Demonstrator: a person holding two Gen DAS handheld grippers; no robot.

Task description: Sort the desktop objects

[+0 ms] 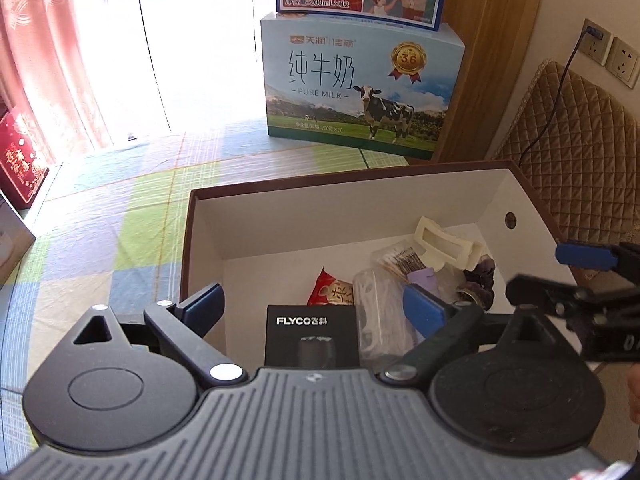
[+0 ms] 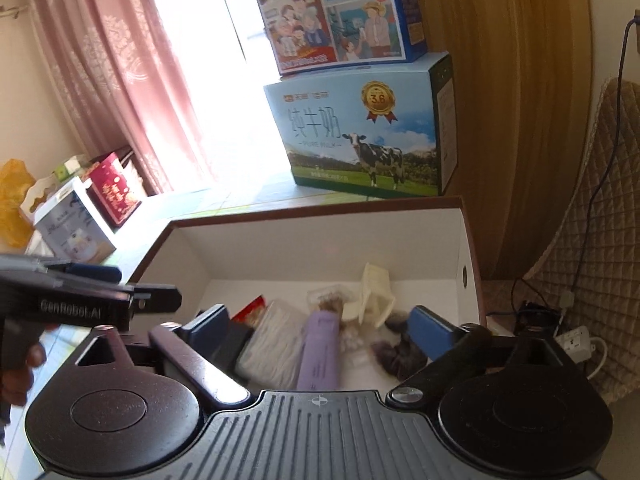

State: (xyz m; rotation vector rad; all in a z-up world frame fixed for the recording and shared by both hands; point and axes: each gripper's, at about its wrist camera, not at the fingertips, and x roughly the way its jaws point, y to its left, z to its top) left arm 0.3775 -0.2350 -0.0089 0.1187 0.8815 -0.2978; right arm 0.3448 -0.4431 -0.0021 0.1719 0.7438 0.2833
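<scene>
An open cardboard box [image 1: 320,216] with white inner walls sits on the checked tablecloth. Inside lie a black FLYCO box [image 1: 311,334], a red snack packet [image 1: 330,290], a clear plastic case [image 1: 378,312], a purple tube [image 2: 320,352], a cream hair claw [image 1: 444,246] and a dark purple scrunchie [image 1: 478,284]. My left gripper [image 1: 314,306] hangs open over the box's near end, above the FLYCO box, holding nothing. My right gripper [image 2: 322,330] is open too, above the purple tube and clear case [image 2: 276,344]. Each gripper shows in the other's view: right gripper [image 1: 560,274], left gripper [image 2: 132,286].
Two milk cartons [image 1: 360,88] are stacked behind the box against a wooden panel. A red gift box [image 1: 20,160] and other cartons [image 2: 76,224] stand at the left by the pink curtain. A quilted chair back [image 1: 580,152], wall sockets [image 1: 608,50] and a power strip [image 2: 576,340] are on the right.
</scene>
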